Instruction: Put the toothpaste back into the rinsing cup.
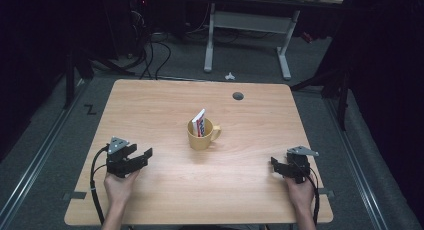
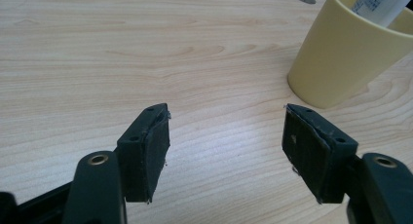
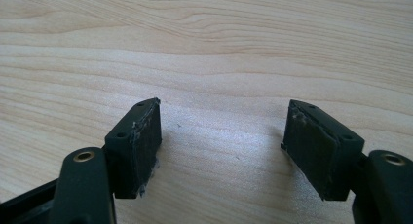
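The yellow mug (image 1: 202,136) stands upright near the middle of the tabletop (image 1: 165,102), handle turned toward the right edge. Inside it a toothpaste tube (image 1: 199,122) leans, white w/ red and blue print, its top poking above the rim. In the left gripper view the mug (image 2: 341,58) sits up & to the right of the jaws, w/ the white tube (image 2: 382,5) rising out of it.

Left tool (image 1: 141,155) is near the mug, on its left and closer to the person, held in the left hand (image 1: 120,185) low over the wood. Its 2 jaws stand apart w/ nothing between them, only bare wood grain showing in the gap; not touching the mug. Its fingertips (image 2: 151,146) point roughly toward the mug.

Right tool (image 1: 279,166) is on the mug's other side, farther off than the left 1, held in the right hand (image 1: 300,192) near the tabletop's right front corner. Its jaws are also spread wide, empty, pads (image 3: 141,146) over plain wood.

Beyond the mug, toward the far edge, is a small round grommet hole (image 1: 238,96). Past the tabletop's far edge stands a white desk frame (image 1: 247,35) on grey floor, w/ cables (image 1: 150,55) to the mug's far left.
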`<state>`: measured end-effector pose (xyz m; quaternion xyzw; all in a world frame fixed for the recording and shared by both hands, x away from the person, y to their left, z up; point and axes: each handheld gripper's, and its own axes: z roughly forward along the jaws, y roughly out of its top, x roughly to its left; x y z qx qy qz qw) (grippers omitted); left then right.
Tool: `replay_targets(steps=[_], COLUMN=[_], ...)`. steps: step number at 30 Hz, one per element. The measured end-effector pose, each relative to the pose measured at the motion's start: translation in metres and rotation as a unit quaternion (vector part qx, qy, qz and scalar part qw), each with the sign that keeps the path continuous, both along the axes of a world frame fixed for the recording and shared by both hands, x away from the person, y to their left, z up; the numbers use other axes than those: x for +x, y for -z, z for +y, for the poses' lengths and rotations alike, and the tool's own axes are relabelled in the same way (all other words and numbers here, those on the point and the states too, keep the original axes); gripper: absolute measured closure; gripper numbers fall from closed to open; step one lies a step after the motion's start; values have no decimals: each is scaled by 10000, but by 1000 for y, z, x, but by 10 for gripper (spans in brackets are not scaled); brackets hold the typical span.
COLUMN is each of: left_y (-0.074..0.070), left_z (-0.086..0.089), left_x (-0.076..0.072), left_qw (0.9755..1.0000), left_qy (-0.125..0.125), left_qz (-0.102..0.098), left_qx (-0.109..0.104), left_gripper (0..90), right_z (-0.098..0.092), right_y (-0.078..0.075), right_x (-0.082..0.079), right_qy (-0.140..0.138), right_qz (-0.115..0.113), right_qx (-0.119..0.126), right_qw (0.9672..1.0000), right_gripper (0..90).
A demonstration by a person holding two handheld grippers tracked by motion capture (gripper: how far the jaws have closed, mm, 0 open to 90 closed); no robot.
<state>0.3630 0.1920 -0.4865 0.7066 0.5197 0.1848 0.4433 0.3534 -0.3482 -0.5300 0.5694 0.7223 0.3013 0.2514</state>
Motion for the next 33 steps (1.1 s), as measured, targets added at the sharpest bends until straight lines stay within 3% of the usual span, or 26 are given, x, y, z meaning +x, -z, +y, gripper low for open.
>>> replay_targets(steps=[22,33], left_y=[26,39], left_z=[-11,-23], left_x=[0,1], left_qw=[9994,9970], left_qy=[-55,-37], left_qz=[221,251], left_qx=[272,731], left_gripper=[347,345], right_z=[0,0], right_y=[0,0], right_x=[0,0], right_qy=[1,0], right_qz=[0,1], right_qx=[0,0], right_qw=[10000,10000], right_gripper=[300,300])
